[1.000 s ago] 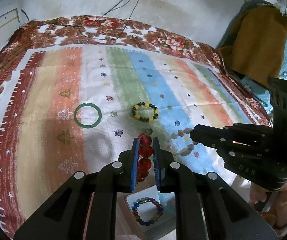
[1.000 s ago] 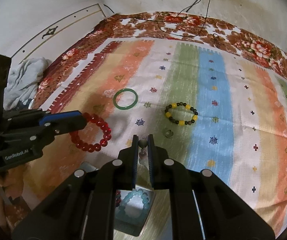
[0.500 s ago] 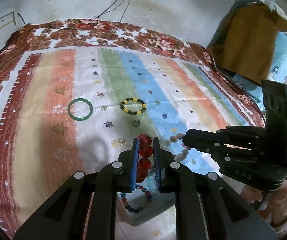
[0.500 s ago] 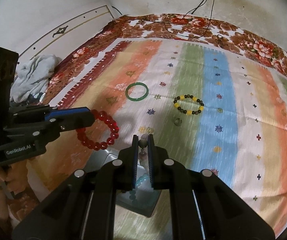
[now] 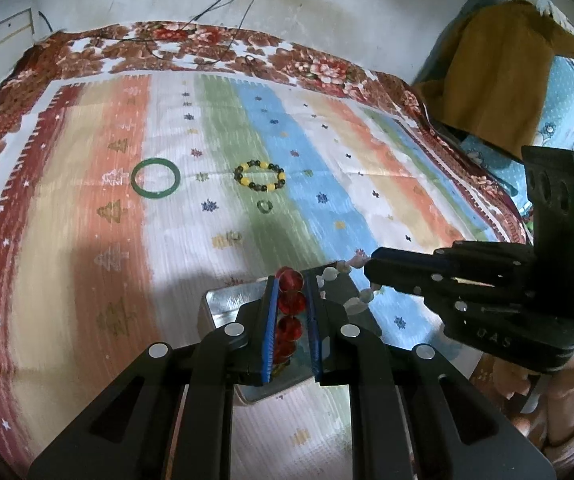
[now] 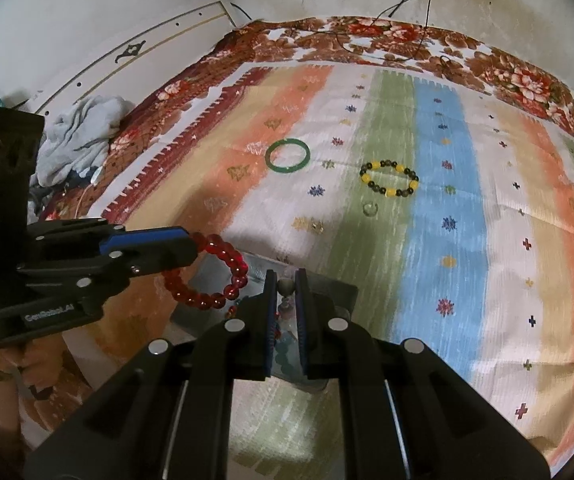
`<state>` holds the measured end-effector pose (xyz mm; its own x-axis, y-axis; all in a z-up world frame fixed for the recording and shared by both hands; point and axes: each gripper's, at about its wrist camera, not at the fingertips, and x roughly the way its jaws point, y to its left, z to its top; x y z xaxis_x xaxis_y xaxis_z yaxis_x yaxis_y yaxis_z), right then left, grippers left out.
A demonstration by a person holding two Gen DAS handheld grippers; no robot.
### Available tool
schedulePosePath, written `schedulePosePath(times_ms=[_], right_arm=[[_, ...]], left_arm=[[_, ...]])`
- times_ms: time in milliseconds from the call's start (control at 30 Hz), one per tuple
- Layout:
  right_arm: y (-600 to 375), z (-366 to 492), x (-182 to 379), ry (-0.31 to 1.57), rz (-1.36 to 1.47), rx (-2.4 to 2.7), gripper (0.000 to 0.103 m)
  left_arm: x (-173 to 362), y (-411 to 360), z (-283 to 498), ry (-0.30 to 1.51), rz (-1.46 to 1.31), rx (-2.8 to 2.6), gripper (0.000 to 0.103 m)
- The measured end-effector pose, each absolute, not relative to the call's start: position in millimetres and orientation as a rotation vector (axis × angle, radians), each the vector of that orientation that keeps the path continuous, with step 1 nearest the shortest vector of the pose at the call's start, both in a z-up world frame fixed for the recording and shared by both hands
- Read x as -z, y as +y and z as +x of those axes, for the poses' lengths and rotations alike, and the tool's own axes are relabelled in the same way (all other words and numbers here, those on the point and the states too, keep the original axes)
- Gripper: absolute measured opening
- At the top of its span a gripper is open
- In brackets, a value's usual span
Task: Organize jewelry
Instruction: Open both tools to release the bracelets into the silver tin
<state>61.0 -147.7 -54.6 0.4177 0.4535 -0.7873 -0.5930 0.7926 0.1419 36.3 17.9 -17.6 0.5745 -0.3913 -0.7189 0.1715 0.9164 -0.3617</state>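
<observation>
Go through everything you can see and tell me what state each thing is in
Left gripper: shut on red bead bracelet, held above the tray.
Right gripper: shut on pale bead bracelet.
Metal tray: open.
Green bangle: flat on blanket.
Yellow-and-black bead bracelet: flat on blanket.

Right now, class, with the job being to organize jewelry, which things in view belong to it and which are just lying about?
Belong to the job:
left tongs shut on red glass bead bracelet
right tongs shut on pale bead bracelet
silver metal box
green round bangle
yellow and dark bead bracelet
small clear ring

Just lying about:
grey crumpled cloth
black cables
mustard fabric
</observation>
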Motion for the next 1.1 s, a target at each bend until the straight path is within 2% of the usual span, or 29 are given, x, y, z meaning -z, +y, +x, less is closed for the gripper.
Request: schedulePosePath(times_ms=[500,533,567,600,633,733,833,933,1100], right_arm=[[-149.6,64.2,56.7,0.953,-0.149,-0.65,0.011],[-149.5,65.2,58.2,0.958,-0.152,-0.643,0.014],[-149.5,66.1,59.4,0.961,-0.162,-0.626,0.018],[-150.0,66.4,59.5,0.958,-0.167,-0.61,0.029],[-150.5,66.6,59.8,0.956,-0.167,-0.604,0.035],[-153.2,68.2,58.9,0.951,-0.155,-0.599,0.036],[-154.1,71.1,59.5,0.951,-0.155,-0.593,0.043],[-156.6,77.0,60.9,0.954,-0.147,-0.578,0.048],[-166.1,95.2,64.1,0.969,-0.095,-0.539,0.05]], left_arm=[[26.0,16.7,34.6,0.92,-0.263,0.334,0.015],[26.0,17.4,34.8,0.919,-0.263,0.326,0.017],[25.8,20.0,35.5,0.917,-0.265,0.314,0.026],[25.5,21.9,35.6,0.914,-0.27,0.308,0.03],[25.6,24.7,36.1,0.913,-0.28,0.304,0.031],[28.6,30.3,38.7,0.922,-0.3,0.282,0.033],[30.3,31.9,41.5,0.931,-0.294,0.269,0.035],[29.0,35.4,46.2,0.924,-0.281,0.246,0.044],[30.6,44.7,62.0,0.932,-0.255,0.199,0.044]])
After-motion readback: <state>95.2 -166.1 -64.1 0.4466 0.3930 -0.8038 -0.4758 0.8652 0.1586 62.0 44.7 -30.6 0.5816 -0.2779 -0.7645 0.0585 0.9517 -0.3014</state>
